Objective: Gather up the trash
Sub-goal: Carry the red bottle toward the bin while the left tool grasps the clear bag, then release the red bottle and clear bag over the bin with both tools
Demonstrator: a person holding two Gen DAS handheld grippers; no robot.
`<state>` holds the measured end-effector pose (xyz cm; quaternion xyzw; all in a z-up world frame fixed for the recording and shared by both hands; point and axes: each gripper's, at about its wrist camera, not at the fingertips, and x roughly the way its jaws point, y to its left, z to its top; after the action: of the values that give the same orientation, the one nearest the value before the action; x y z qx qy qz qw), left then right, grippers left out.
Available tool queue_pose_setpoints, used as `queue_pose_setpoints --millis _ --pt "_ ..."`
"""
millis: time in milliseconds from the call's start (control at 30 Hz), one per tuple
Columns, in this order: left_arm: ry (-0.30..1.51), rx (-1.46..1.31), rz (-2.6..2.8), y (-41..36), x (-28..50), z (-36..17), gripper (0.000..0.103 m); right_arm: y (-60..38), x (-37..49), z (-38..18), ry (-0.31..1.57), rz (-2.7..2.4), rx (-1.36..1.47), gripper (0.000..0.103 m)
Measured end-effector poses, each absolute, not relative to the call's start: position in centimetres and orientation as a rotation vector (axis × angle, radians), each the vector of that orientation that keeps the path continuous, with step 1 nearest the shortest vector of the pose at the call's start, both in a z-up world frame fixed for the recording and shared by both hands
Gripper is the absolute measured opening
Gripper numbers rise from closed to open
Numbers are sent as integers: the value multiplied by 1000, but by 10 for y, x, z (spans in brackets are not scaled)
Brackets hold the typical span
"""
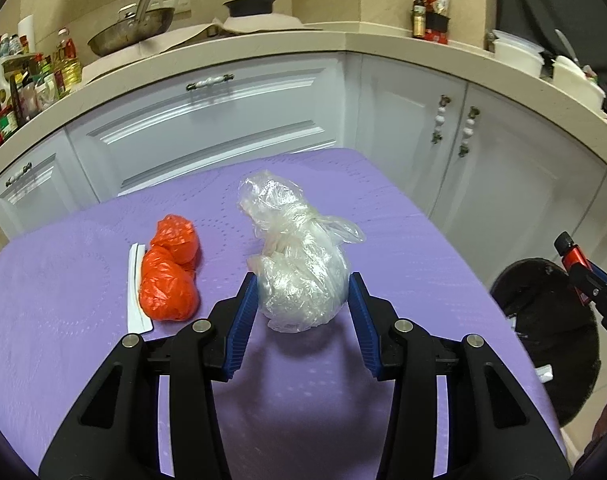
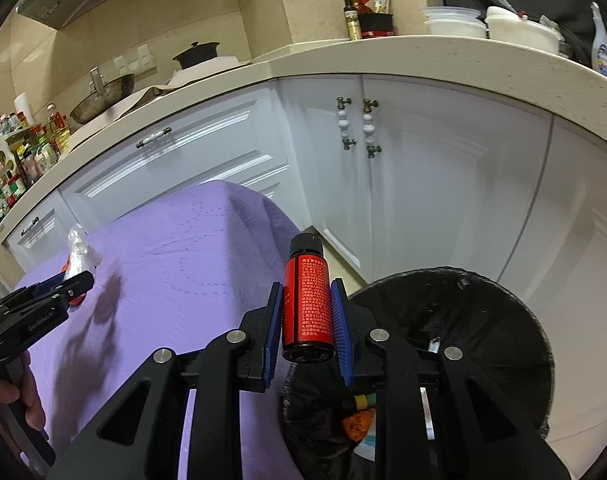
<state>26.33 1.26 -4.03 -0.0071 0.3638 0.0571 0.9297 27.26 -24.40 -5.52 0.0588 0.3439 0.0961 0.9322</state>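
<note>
A crumpled clear plastic bag lies on the purple tablecloth. My left gripper is open, its blue pads on either side of the bag's near end. An orange plastic bag lies to its left on a white paper strip. My right gripper is shut on a small red bottle with a black cap and holds it over the edge of a black-lined trash bin. The bottle and right gripper also show in the left wrist view. The clear bag shows in the right wrist view.
The bin stands on the floor right of the table and holds some trash. White cabinets and a counter with a pan, a pot and bottles stand behind the table.
</note>
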Motion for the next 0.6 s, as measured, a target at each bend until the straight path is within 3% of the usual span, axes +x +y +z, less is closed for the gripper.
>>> queue_pose_setpoints --millis 600 --pt "706 80 -164 -108 239 -28 44 -315 231 -49 688 28 139 25"
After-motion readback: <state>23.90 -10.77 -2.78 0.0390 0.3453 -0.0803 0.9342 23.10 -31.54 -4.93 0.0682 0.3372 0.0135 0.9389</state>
